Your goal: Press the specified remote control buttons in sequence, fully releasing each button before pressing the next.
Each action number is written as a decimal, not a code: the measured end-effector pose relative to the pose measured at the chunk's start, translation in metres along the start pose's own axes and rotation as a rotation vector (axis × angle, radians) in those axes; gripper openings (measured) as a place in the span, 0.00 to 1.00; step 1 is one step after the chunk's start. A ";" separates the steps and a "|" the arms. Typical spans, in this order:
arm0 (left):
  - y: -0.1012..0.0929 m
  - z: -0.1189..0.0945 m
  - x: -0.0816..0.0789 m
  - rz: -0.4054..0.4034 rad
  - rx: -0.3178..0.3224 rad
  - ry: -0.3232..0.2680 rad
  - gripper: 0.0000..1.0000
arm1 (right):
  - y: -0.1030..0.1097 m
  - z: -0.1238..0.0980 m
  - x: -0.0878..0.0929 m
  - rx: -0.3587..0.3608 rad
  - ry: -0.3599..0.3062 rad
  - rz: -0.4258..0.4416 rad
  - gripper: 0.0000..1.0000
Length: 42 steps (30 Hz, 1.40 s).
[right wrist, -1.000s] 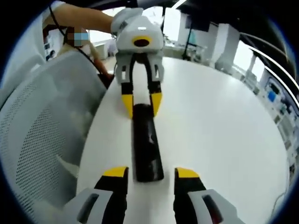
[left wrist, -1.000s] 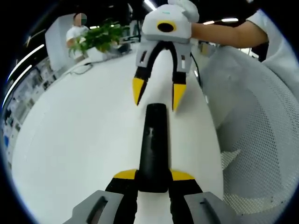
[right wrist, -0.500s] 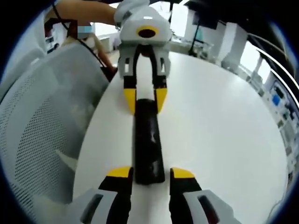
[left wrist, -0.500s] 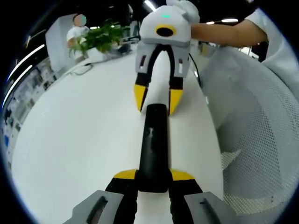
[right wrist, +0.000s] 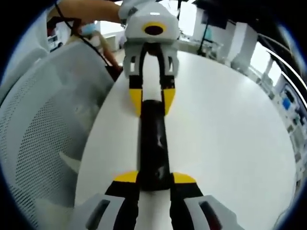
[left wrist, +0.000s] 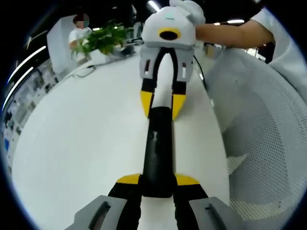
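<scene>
Closing in over the last second, the right gripper (left wrist: 162, 106) now brackets one end of the remote (left wrist: 157, 158), jaws apart; the left gripper (left wrist: 157, 181) clamps the other. It lies along the table (left wrist: 81, 143) near the chair-side edge. No button looks pressed yet. No writing is legible.
</scene>
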<state>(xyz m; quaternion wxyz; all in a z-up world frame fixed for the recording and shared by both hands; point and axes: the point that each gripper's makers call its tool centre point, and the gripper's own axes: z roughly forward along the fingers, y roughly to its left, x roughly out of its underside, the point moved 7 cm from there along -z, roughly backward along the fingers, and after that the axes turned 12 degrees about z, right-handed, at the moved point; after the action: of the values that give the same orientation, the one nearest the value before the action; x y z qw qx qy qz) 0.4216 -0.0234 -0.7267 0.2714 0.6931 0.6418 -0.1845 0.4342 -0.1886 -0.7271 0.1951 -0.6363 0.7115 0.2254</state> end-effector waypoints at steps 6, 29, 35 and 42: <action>0.000 0.000 -0.002 0.007 0.007 0.017 0.24 | 0.001 0.001 -0.003 -0.002 0.030 0.018 0.20; 0.002 -0.001 -0.002 0.009 0.003 0.020 0.23 | -0.001 -0.001 -0.001 0.008 0.036 0.025 0.18; 0.009 0.000 -0.003 0.022 -0.008 0.027 0.23 | -0.005 -0.003 -0.001 0.029 0.039 0.024 0.18; 0.032 -0.002 -0.007 0.047 -0.032 0.037 0.23 | -0.022 -0.010 -0.006 0.083 0.019 0.007 0.19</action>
<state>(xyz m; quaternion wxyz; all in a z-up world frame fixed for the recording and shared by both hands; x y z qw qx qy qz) 0.4522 -0.0287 -0.7164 0.2746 0.7071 0.6330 -0.1548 0.4568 -0.1917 -0.7174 0.2137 -0.6274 0.7241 0.1904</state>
